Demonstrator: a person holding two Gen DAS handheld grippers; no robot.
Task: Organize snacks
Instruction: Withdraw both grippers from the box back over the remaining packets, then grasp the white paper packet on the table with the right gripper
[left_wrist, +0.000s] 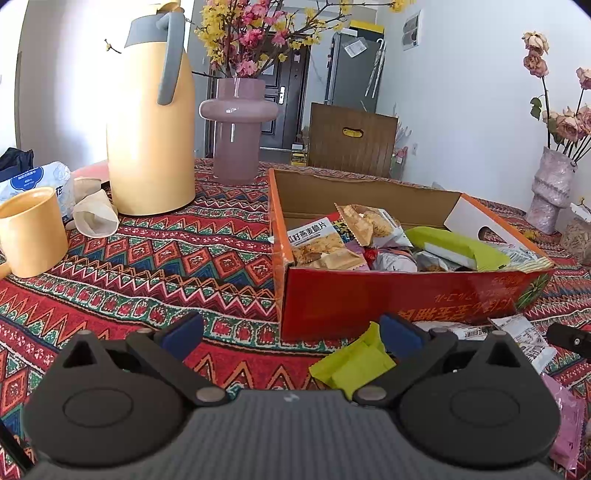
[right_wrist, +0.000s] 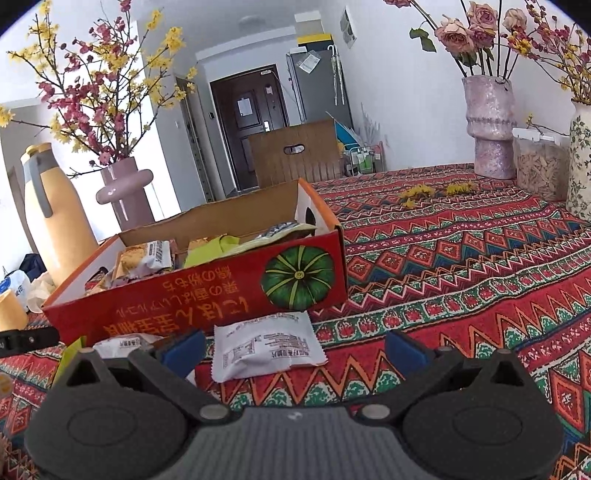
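Observation:
A red cardboard box (left_wrist: 406, 295) with several snack packets inside stands on the patterned tablecloth; it also shows in the right wrist view (right_wrist: 207, 295). My left gripper (left_wrist: 291, 336) is open and empty, low over the cloth, with a lime-green packet (left_wrist: 351, 363) lying by its right finger. A white packet (left_wrist: 524, 339) and a pink packet (left_wrist: 569, 417) lie to the right. My right gripper (right_wrist: 295, 349) is open and empty, with a white snack packet (right_wrist: 264, 345) lying between its fingers in front of the box. Another white packet (right_wrist: 122, 341) lies left of it.
A yellow thermos jug (left_wrist: 151, 129), a yellow mug (left_wrist: 31, 232), paper cups (left_wrist: 96, 216) and a pink vase (left_wrist: 236, 125) stand left of the box. More vases (right_wrist: 489, 125) and a jar (right_wrist: 539, 166) stand at the far right. A wooden chair (left_wrist: 351, 138) is behind the table.

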